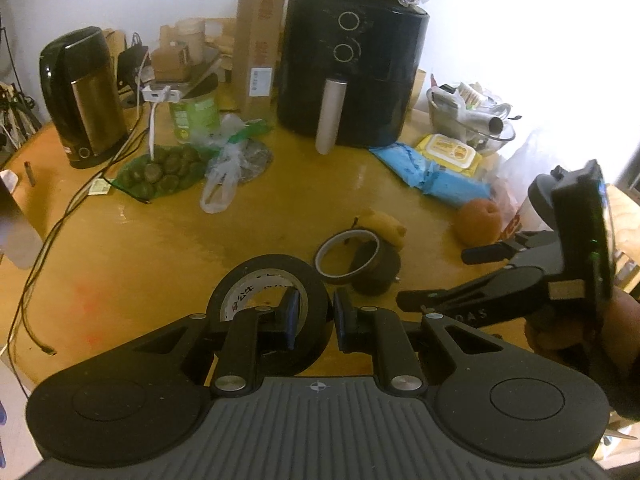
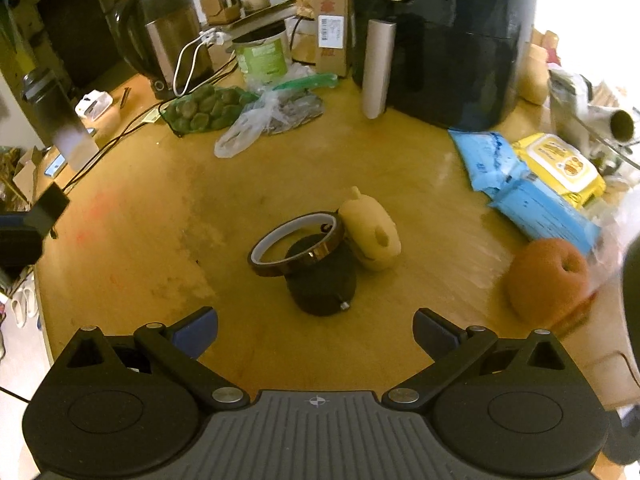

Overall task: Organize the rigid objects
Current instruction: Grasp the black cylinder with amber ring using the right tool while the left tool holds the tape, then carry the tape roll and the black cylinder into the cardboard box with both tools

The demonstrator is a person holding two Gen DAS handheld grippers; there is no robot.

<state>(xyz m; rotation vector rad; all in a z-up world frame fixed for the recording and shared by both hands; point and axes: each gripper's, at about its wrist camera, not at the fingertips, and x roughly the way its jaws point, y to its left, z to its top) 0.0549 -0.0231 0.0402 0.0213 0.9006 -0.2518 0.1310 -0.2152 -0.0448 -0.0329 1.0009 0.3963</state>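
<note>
Black tape roll upright, pinched through rim.

Place: a home kitchen or dining corner
Signs: air fryer, electric kettle, orange, wipes pack crowding a wooden worktop

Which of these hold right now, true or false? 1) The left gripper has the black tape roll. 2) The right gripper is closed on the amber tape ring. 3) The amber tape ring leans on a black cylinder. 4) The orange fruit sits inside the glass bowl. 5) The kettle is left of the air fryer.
1) True: the left gripper grips the black tape roll through its wall, one finger inside the core.
2) False: the right gripper is open and empty.
3) True: the amber tape ring leans on the black cylinder.
4) False: the orange fruit lies on the table.
5) True: the kettle, the air fryer.
</note>
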